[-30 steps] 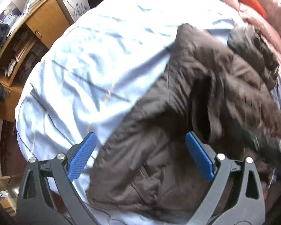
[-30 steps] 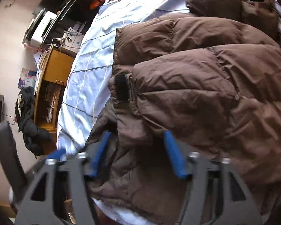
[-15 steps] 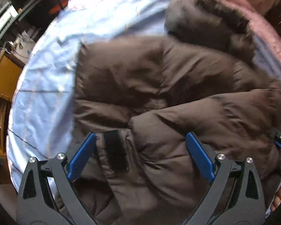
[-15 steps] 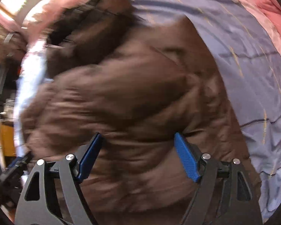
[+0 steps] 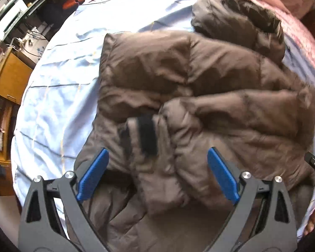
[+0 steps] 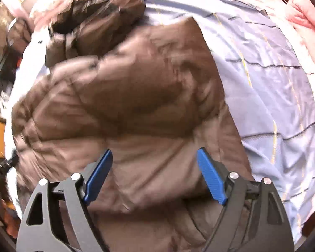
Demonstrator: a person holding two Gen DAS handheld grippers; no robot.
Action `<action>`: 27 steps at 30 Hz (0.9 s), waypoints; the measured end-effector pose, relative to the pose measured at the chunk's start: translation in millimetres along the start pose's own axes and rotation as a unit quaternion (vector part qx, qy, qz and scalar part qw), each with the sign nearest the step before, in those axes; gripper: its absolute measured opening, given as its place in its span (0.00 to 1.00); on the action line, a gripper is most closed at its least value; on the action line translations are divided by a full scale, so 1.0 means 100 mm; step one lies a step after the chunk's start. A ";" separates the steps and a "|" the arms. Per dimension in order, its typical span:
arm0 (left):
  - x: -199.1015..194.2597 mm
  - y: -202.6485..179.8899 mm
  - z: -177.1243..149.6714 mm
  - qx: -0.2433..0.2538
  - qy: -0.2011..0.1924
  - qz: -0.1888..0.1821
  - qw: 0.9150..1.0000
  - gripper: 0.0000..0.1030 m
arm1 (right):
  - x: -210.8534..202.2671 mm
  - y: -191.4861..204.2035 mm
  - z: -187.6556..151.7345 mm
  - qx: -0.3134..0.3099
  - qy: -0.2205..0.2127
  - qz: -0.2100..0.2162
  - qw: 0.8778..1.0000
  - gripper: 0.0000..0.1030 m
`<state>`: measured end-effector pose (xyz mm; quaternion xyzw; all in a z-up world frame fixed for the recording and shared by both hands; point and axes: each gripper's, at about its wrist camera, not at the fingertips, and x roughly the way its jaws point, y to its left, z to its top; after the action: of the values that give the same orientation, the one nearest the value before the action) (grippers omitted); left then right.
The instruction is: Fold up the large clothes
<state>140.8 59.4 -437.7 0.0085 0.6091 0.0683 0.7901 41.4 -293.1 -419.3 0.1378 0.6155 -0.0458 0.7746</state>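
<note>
Mostly folded brown puffer jacket [image 5: 210, 88], sleeve across body, on blue bedsheet [image 5: 58, 96].

Under me spreads a bed in a pale blue checked sheet [image 5: 58, 96], brightly lit. A pink quilt [image 5: 300, 29] bunches along its far right edge. At my left stands a wooden cabinet [image 5: 9, 79], dark shelving [image 5: 21, 14] beyond it.

Jacket on the bed

The jacket [image 5: 199, 96] lies on the bed [image 5: 63, 88]; a cabinet [image 5: 8, 79] stands left of it.
</note>
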 end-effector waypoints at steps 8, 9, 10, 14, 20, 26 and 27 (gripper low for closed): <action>0.36 0.01 0.03 -0.010 0.055 0.002 0.998 0.86 | 0.35 0.13 0.11 0.013 0.043 0.009 0.999 0.80; 0.17 0.00 0.11 -0.010 0.034 -0.008 0.999 0.86 | 0.22 0.16 0.20 0.014 0.031 0.033 0.999 0.80; 0.03 -0.02 0.20 -0.013 0.018 -0.024 0.999 0.87 | 0.11 0.19 0.28 0.013 0.020 0.048 0.999 0.81; -0.26 -0.12 0.90 -0.031 -0.014 -0.126 0.991 0.88 | -0.24 0.38 1.03 0.013 -0.022 0.130 0.991 0.89; -0.28 -0.57 2.58 0.004 -0.044 -0.158 0.986 0.98 | -0.09 0.66 2.47 0.007 -0.052 0.094 0.994 0.95; 0.61 -1.32 3.63 0.067 0.001 0.001 0.998 0.98 | 0.64 0.60 3.53 0.035 -0.005 0.029 0.999 0.95; 0.72 -1.40 3.70 0.072 0.013 0.015 0.997 0.98 | 0.80 0.60 3.64 0.045 0.010 0.026 0.999 0.95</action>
<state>528.9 -44.5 -425.3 0.0736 0.6223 0.0360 0.7785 417.5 -326.0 -412.3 0.1890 0.6171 -0.0519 0.7621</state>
